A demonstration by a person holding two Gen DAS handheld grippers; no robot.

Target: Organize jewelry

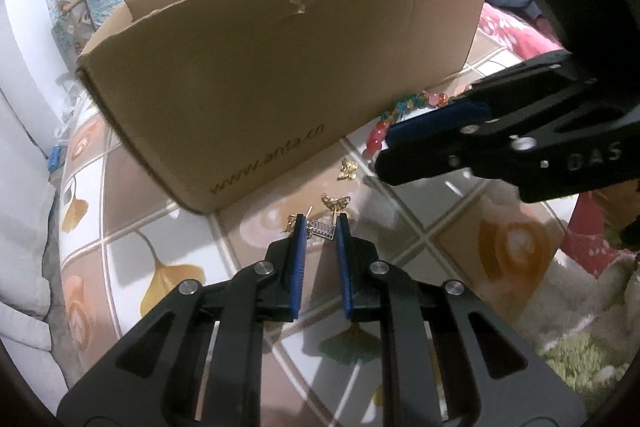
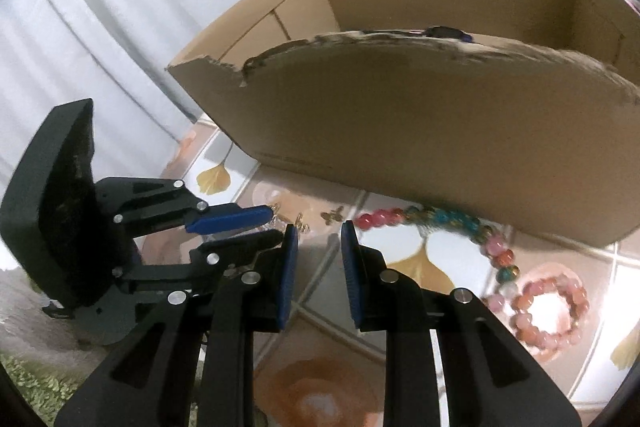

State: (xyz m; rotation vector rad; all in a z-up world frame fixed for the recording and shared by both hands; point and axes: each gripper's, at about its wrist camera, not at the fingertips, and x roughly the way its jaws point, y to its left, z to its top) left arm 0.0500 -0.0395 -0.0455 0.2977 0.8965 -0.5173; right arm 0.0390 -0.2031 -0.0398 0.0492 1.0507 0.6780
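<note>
My left gripper (image 1: 321, 223) points down at the table, its blue pads pressing either end of a small gold earring (image 1: 322, 227). Just beyond its tips lies a gold butterfly earring (image 1: 336, 203), and a second one (image 1: 347, 171) lies further on. The right gripper (image 2: 320, 229) hovers close by, narrowly open with only bare table between its pads. It also shows in the left wrist view as the right gripper (image 1: 384, 151). A multicoloured bead bracelet (image 2: 424, 219) curves along the foot of the cardboard box (image 2: 400, 131). A pink bead bracelet (image 2: 552, 315) lies to the right.
The torn-rimmed box (image 1: 248, 99) stands on a glossy tablecloth (image 1: 132, 235) with a tile and ginkgo-leaf pattern. Something dark (image 2: 444, 31) lies inside the box. A green rug (image 1: 580, 359) lies below the table's near edge, and a white curtain (image 2: 100, 27) hangs to the left.
</note>
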